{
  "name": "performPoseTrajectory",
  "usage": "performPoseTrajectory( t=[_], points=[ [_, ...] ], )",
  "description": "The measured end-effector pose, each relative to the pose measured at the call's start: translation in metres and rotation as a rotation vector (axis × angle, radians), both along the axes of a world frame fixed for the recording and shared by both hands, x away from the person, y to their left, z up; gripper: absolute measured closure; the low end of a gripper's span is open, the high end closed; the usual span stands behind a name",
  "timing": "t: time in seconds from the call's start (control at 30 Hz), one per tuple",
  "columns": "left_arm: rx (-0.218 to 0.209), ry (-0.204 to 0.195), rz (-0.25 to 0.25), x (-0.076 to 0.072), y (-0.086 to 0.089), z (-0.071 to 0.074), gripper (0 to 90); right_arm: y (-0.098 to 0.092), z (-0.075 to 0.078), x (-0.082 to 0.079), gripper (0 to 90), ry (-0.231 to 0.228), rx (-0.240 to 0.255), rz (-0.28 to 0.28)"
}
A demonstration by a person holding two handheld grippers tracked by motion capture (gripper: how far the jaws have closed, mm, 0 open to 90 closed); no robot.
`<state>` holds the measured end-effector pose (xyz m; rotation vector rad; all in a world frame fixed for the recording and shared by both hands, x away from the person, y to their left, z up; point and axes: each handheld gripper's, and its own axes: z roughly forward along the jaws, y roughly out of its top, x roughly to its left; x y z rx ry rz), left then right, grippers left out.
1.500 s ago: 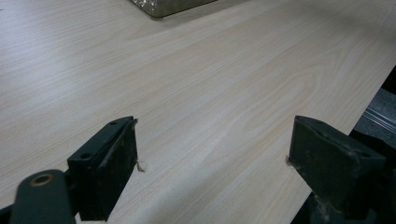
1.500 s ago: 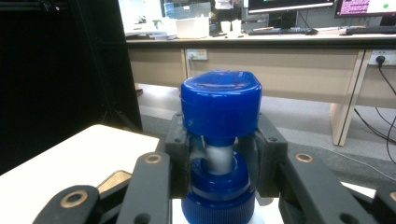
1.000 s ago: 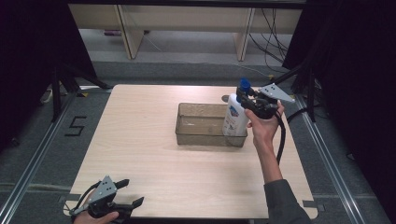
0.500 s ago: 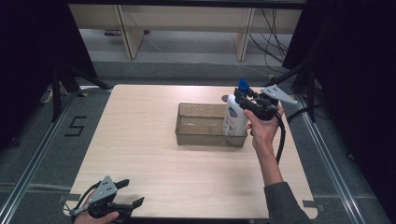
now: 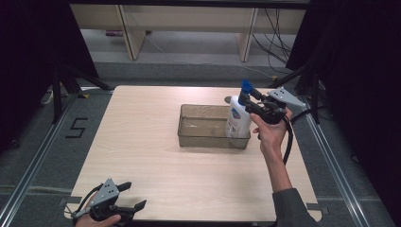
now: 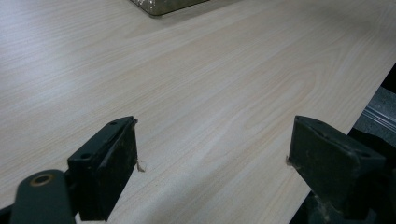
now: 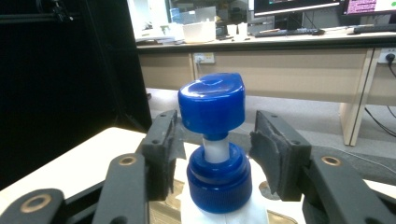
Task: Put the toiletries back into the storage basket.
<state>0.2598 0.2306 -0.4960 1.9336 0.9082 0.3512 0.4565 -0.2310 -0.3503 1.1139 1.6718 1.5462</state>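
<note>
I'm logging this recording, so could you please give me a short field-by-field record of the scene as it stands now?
surface: light wooden table
container: clear rectangular bin, right of the table's centre
bottle: white pump bottle with a blue pump top, upright at the bin's right end
right gripper: jaws on either side of the bottle's blue collar, small gaps visible, not clamped
left gripper: open, holding nothing, low at the table's near left corner
background: desks and monitors beyond the table

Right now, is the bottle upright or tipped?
Upright: the bottle stands in the tray, blue cap on top.
</note>
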Motion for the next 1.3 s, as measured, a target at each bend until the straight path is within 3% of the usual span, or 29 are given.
performPoseTrajectory(
  t=[0.1, 0.2, 0.47, 0.67, 0.9, 1.03, 1.3],
  points=[
    [0.008, -0.005, -0.005, 0.000, 0.001, 0.000, 14.8, 0.000, 0.001, -0.002, 47.8, 0.018, 0.023, 0.000],
    [0.001, -0.002, -0.001, 0.000, 0.001, 0.000, 14.8, -0.001, 0.001, -0.003, 47.0, 0.008, 0.001, -0.004],
    [0.004, -0.008, -0.010, 0.001, 0.000, 0.000, 14.9, -0.001, 0.002, -0.008, 40.3, 0.023, 0.011, -0.018],
    [0.000, -0.002, -0.001, 0.000, 0.000, 0.000, 14.8, -0.002, 0.000, -0.015, 33.4, 0.037, 0.043, -0.015],
    [0.001, -0.003, -0.003, 0.000, 0.000, 0.000, 14.8, -0.003, -0.001, -0.025, 31.8, 0.024, 0.060, -0.024],
    [-0.004, -0.005, -0.006, 0.000, 0.000, 0.000, 14.8, -0.005, -0.003, -0.032, 31.5, 0.001, 0.046, -0.041],
    [-0.002, -0.004, -0.002, 0.000, 0.000, 0.000, 14.8, -0.005, -0.003, -0.039, 31.5, 0.017, 0.049, -0.032]
  ],
)
